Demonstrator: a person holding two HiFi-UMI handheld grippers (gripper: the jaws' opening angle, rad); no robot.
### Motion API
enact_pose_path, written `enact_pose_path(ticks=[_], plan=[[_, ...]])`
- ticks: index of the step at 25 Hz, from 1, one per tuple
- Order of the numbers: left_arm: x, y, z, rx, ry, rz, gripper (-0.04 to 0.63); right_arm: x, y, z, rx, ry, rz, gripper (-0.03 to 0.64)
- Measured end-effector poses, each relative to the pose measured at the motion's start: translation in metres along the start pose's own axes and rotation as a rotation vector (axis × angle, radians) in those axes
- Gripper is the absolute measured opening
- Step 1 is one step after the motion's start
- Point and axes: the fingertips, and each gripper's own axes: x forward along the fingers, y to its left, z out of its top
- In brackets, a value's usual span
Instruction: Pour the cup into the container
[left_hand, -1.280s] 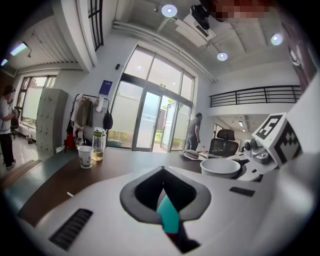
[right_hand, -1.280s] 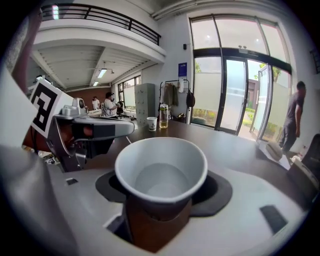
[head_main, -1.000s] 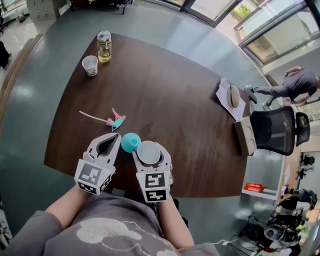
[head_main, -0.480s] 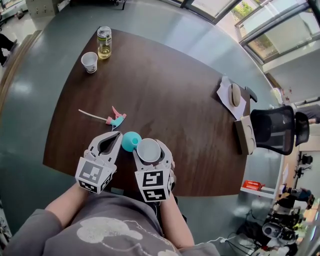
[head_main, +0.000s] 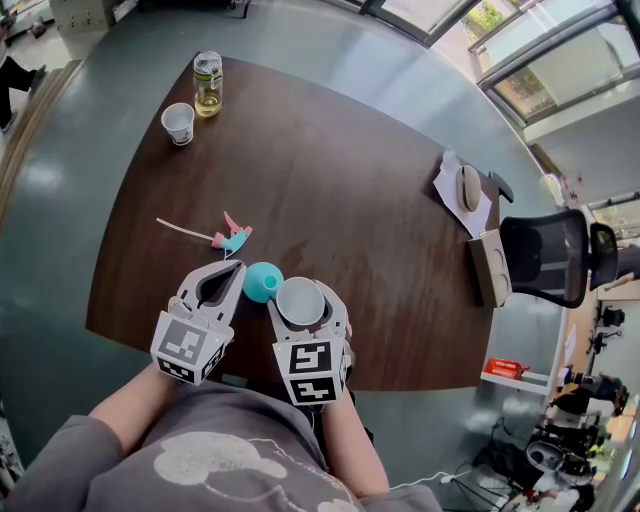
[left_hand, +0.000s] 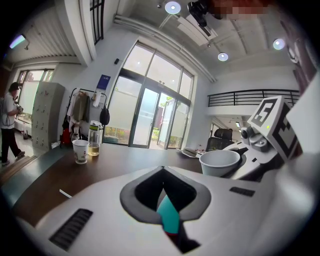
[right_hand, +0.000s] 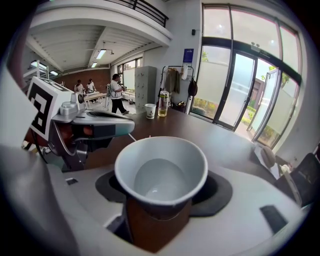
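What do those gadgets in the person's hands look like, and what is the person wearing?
Both the left gripper and the right gripper are white plastic pincers, their two tapering jaws lined with dark pads. Each carries a cube of black-and-white square markers. No cables show. The person wears a grey top with a pale print.

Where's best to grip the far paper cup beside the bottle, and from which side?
Grip the paper cup across its side wall, midway up, coming from the near left: it stands upright, and the bottle crowds its far right side.
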Motion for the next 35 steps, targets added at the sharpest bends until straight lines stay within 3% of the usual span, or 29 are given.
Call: enact_pose_path(ticks=[35], plan=[[-0.005, -0.002, -0.001, -0.028, -0.026, 0.015, 0.007, 0.002, -0.012, -0.002, -0.266, 0.201, 0.001, 0.299]])
